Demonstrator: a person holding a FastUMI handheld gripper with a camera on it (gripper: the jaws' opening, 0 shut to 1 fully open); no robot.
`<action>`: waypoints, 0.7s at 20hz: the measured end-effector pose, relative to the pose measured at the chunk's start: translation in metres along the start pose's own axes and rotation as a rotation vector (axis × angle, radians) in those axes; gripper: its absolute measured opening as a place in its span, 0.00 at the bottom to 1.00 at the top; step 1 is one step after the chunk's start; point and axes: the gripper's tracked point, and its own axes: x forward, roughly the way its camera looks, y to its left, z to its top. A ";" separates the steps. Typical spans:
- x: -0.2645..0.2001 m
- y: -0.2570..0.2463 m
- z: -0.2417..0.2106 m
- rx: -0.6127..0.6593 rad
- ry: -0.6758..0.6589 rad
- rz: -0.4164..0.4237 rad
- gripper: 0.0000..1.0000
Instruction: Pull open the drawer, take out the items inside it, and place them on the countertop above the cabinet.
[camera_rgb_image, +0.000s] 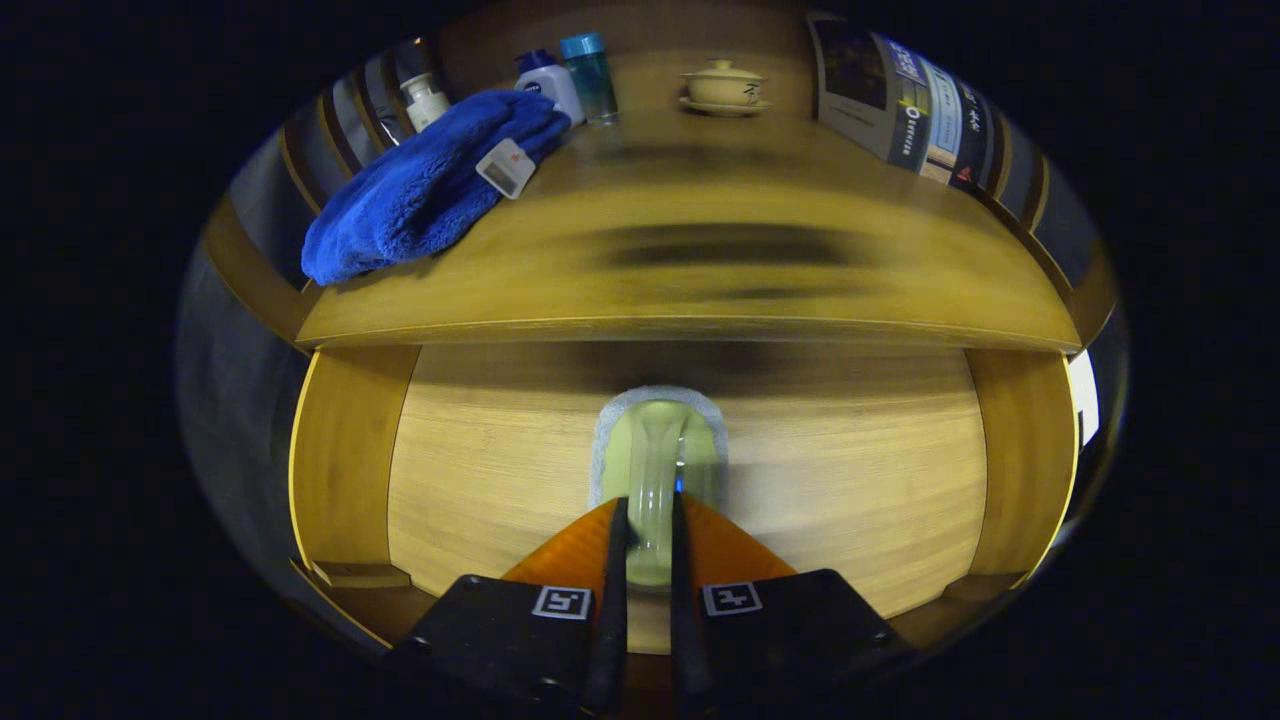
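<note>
Drawer handle (655, 470), pale green and translucent on its grey backing pad, sits dead centre of the wooden drawer front (850, 490), and the claw (648, 545) has it: both dark fingers are clamped close on either side of the handle's stem, pressing it, so this looks like a firm grip on the handle. That puts us at the first step, the pull, and the drawer itself reads as closed or barely started, its front seemingly flush between the cabinet's side posts, with nothing of the inside on show. Whatever items wait in there are hidden for now. Above, the surface (700, 260) stretches wide and is smeared with motion blur, so the claw is likely on the move. Off to one side of that surface lies a blue fluffy cloth (420, 190) with a tag, behind it a few bottles (588, 75), and further along a small lidded cup on a saucer (724, 87), with a printed board (905, 100) propped beyond. Next move, by my reckoning: draw straight back along the drawer's line, grip held, no twisting, until the inside opens to view.
</note>
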 end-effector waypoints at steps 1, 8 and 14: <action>-0.006 0.003 0.003 0.006 -0.034 0.043 0.27; -0.135 0.022 0.071 0.006 -0.414 0.250 0.27; -0.202 0.030 0.157 -0.070 -0.710 0.201 0.26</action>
